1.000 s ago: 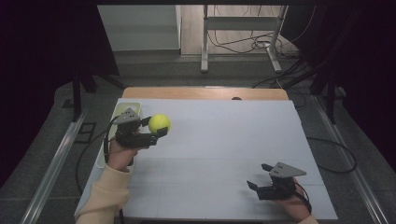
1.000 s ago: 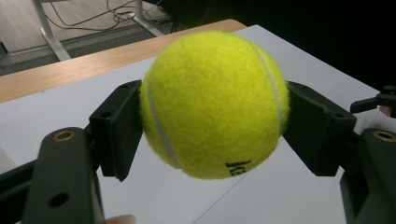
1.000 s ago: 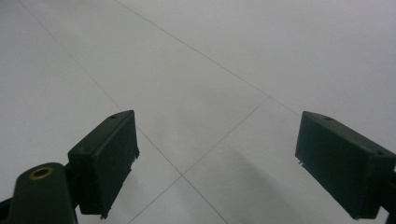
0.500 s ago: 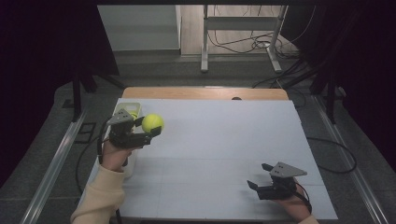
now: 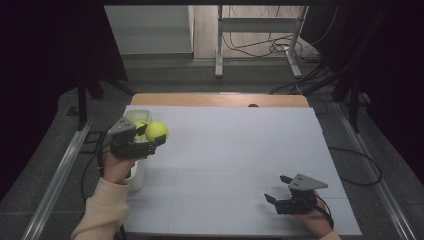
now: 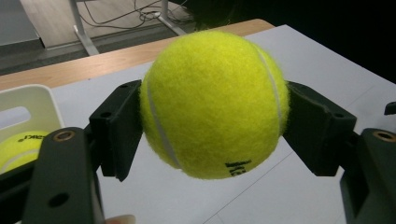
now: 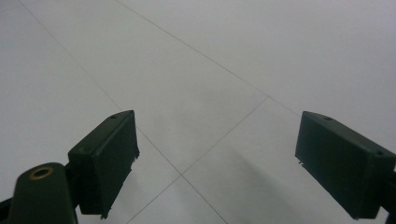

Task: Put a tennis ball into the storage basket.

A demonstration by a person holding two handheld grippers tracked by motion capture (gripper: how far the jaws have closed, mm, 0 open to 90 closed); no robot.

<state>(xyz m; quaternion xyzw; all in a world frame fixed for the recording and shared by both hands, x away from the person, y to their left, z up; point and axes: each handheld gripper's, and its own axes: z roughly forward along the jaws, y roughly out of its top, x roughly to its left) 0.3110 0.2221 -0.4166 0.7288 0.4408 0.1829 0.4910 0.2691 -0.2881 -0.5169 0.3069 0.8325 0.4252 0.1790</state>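
Ball: a yellow tennis ball (image 5: 156, 131), clamped between the jaws of the left gripper, held in the air above the left edge of the surface, nearer the far left corner than the near one. In the left gripper view the ball (image 6: 214, 102) sits squarely between the two black jaws, one pressed on each side, with a white seam and dark lettering on its lower part.
Left gripper: the left gripper (image 5: 150, 142) is held in a hand in a cream sleeve (image 5: 102, 212) that comes in from the near left; its jaws point toward the right of the surface.
Bin: a white bin (image 5: 138, 116) stands at the left edge, just beside and partly under the left gripper. Its rim (image 6: 28, 95) shows in the left gripper view.
Second ball: another yellow ball (image 6: 18, 148) lies inside the bin, close behind the held ball in the high view (image 5: 140, 126).
Right gripper: the right gripper (image 5: 277, 192) rests low near the near right corner, well apart from the ball; jaws spread wide with nothing between them, pointing left. In its own view the right gripper (image 7: 217, 163) looks down on bare surface.
Surface: a white surface (image 5: 235, 150) with faint grid lines; a wooden strip (image 5: 215, 99) runs along its far edge.
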